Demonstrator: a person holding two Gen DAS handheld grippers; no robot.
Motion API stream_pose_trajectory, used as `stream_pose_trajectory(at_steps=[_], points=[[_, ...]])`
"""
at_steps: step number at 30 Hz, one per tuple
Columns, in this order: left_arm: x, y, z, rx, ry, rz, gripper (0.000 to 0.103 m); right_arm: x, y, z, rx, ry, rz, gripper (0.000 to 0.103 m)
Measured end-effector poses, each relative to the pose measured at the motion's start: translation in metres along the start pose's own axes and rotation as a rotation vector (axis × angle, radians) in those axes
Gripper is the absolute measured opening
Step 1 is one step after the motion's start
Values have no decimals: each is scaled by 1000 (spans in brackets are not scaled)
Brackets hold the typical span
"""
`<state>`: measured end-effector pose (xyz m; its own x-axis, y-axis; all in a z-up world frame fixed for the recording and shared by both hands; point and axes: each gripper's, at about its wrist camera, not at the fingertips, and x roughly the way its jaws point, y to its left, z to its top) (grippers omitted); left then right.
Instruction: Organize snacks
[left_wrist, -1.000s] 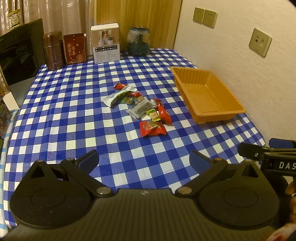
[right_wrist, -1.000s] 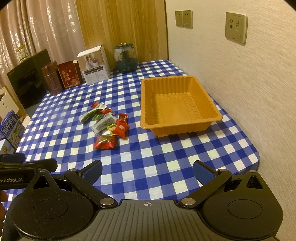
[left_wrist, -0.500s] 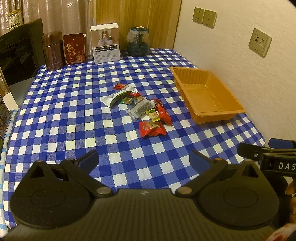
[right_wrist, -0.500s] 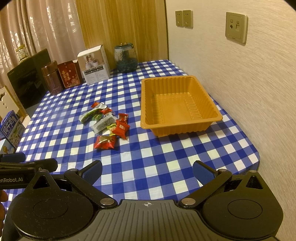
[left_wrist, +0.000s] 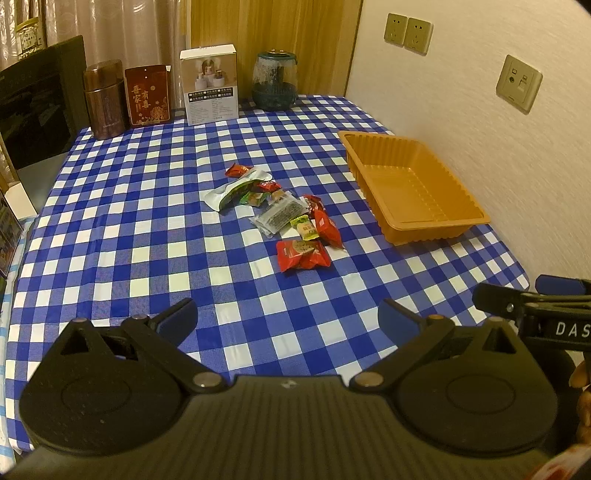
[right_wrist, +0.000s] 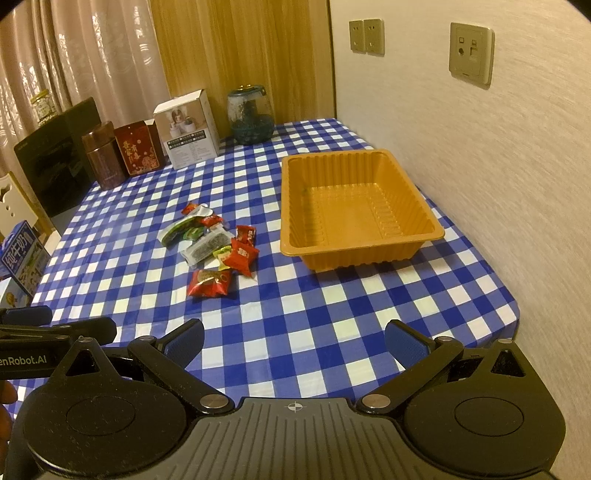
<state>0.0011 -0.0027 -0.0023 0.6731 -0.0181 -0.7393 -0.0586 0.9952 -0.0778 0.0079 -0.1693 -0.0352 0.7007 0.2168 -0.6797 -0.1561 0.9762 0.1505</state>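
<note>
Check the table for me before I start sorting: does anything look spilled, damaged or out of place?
Only the snacks: they lie in a loose heap on the checked tablecloth, beside the orange tray, which holds nothing. No wrapper looks torn, nothing is spilled, and the boxes and jars at the back stand upright.

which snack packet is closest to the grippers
The red packet with the tan label, lying alone at the near edge of the pile. The other snacks sit farther back, toward the boxes.

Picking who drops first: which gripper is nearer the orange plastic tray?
Right. The right gripper faces the orange plastic tray, just ahead and slightly right. The left gripper sits farther left, with the tray off to its right.
</note>
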Motion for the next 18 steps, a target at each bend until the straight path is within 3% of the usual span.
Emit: stream_pose_trajectory(at_steps=[18], points=[[6,-3,-1,2,5,-9,103,6,-2,-3,9,-4,7,103]])
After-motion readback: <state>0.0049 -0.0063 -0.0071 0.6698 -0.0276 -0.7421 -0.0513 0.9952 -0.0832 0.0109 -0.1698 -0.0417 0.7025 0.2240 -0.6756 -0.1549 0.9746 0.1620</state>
